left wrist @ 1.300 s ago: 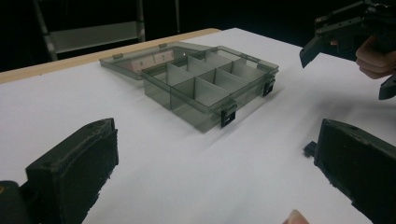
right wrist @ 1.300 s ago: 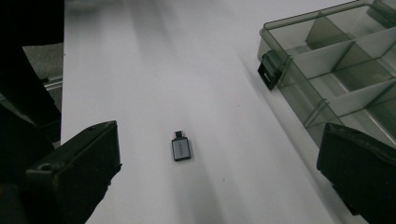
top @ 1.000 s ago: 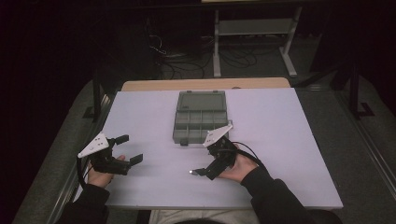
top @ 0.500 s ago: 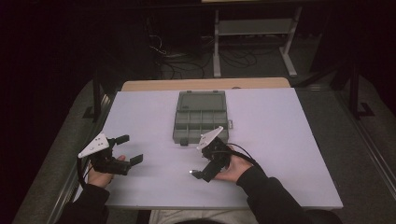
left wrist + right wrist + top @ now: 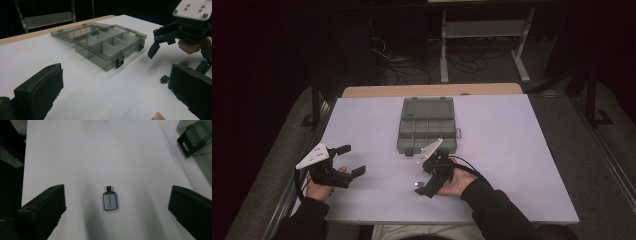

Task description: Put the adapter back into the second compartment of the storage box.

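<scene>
A grey clear-plastic compartment box (image 5: 427,125) lies open at the middle back of the white table (image 5: 522,150), its lid folded away from me. A small silver USB adapter (image 5: 109,200) lies flat on the table in front of the box. My right gripper (image 5: 115,212) hovers over the adapter, open, with one jaw on either side and neither touching it. In the high view this right gripper (image 5: 421,176) points down and to the left. My left gripper (image 5: 353,160) rests open and holding nothing at the front left; in its own view the left gripper (image 5: 115,100) faces the box (image 5: 107,47) and the adapter (image 5: 164,79).
The box has several bare compartments and two dark latches, one seen close (image 5: 190,141). Bare tabletop spreads left and right of the box. Beyond the far edge are a wooden strip (image 5: 432,90), cables and a metal stand (image 5: 482,40) on a dark floor.
My right gripper has slid a little left and nearer to me, away from the box front, and stands over the adapter. The left gripper has stayed put.
</scene>
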The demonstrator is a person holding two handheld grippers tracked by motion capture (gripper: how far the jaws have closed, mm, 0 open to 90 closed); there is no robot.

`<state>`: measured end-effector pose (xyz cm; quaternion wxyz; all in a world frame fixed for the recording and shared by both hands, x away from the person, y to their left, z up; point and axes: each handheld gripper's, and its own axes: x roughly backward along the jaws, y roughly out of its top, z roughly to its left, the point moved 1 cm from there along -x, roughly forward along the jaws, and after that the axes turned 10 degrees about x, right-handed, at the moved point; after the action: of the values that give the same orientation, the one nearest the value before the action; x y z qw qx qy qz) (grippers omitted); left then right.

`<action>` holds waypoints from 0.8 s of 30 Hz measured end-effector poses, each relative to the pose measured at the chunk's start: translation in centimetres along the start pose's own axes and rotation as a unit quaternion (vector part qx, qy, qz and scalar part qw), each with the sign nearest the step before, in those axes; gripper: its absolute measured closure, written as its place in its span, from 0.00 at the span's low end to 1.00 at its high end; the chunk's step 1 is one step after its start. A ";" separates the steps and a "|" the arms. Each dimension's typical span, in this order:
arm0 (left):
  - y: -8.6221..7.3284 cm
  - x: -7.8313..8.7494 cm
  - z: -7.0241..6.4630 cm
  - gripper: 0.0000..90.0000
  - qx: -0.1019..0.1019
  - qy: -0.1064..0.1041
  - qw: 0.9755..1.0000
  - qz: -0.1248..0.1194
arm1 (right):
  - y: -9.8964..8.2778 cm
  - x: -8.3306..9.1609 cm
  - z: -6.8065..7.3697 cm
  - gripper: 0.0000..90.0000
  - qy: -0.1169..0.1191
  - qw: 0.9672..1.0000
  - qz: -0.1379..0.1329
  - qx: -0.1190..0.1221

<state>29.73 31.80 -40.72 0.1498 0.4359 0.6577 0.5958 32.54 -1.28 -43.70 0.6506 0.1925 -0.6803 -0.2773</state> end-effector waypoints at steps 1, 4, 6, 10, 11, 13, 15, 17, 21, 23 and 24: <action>0.0 0.0 0.0 0.00 0.001 0.000 1.000 0.000 | 0.0 -0.1 0.0 0.05 0.004 1.000 0.001 0.002; 0.0 0.0 0.0 0.00 -0.002 0.000 1.000 0.001 | 0.1 -0.4 0.0 0.10 0.010 1.000 0.009 0.004; 0.0 0.0 0.0 0.00 -0.002 -0.001 1.000 0.001 | 0.1 -0.6 0.0 0.15 0.018 1.000 0.013 0.006; 0.0 0.0 0.0 0.00 -0.002 -0.001 1.000 0.002 | 0.2 -0.7 0.0 0.20 0.025 0.999 0.018 0.006; 0.0 0.0 0.0 0.00 -0.003 0.000 1.000 0.001 | 0.1 -0.7 0.1 0.22 0.029 0.999 0.021 0.007; 0.0 0.0 -0.1 0.00 -0.003 0.000 1.000 0.001 | 0.1 -0.8 0.1 0.24 0.026 0.999 0.024 0.010; 0.0 0.0 -0.1 0.00 -0.003 0.000 1.000 0.001 | 0.1 -0.8 0.1 0.31 0.030 0.999 0.023 0.014; 0.0 0.0 -0.1 0.00 -0.003 0.000 1.000 0.001 | 0.1 -0.8 0.1 0.35 0.031 0.999 0.022 0.016; 0.0 0.0 -0.1 0.00 -0.004 0.000 1.000 0.000 | 0.1 -0.9 0.3 0.45 0.031 0.999 0.027 0.022; 0.1 0.1 -0.1 0.00 -0.005 0.000 1.000 0.000 | 0.1 -1.0 0.3 0.48 0.031 0.999 0.029 0.020; 0.1 0.0 -0.1 0.00 -0.005 -0.001 1.000 0.000 | 0.1 -1.0 0.3 0.50 0.029 0.999 0.030 0.019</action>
<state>29.63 31.74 -40.63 0.1525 0.4353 0.6549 0.5986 32.30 -0.57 -44.43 0.6744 0.1929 -0.6715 -0.2389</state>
